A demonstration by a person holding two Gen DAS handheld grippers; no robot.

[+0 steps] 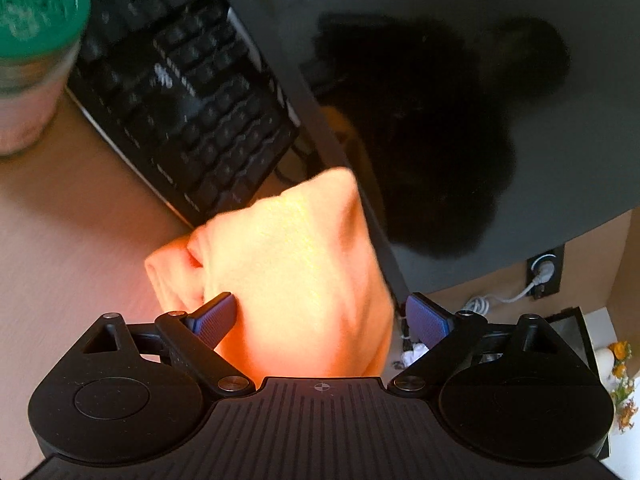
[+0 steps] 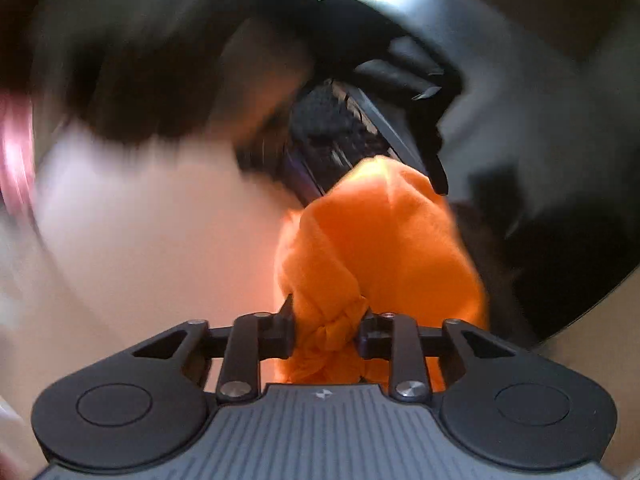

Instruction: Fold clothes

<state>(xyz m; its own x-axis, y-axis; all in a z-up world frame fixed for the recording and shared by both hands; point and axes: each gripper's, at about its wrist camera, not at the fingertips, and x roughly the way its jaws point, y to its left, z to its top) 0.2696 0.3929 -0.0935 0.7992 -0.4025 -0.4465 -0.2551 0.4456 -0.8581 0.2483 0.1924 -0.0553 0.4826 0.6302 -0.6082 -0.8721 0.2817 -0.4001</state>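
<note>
An orange garment (image 1: 288, 248) lies bunched on the wooden desk (image 1: 60, 240), rising into a peak in front of a keyboard. In the left wrist view my left gripper (image 1: 320, 304) stands wide open around it. The left blue pad (image 1: 216, 316) rests against the cloth, while the right pad (image 1: 428, 318) is clear of it. In the right wrist view the same orange garment (image 2: 380, 232) is gathered into a twisted wad. My right gripper (image 2: 327, 312) is shut on that wad, both fingers pressing into the folds.
A black keyboard (image 1: 188, 92) lies just beyond the cloth, under the edge of a dark monitor (image 1: 480, 80). A jar with a green lid (image 1: 36, 8) stands at the far left. A wall socket with a white cable (image 1: 544, 272) shows at the right. The right wrist view is motion-blurred.
</note>
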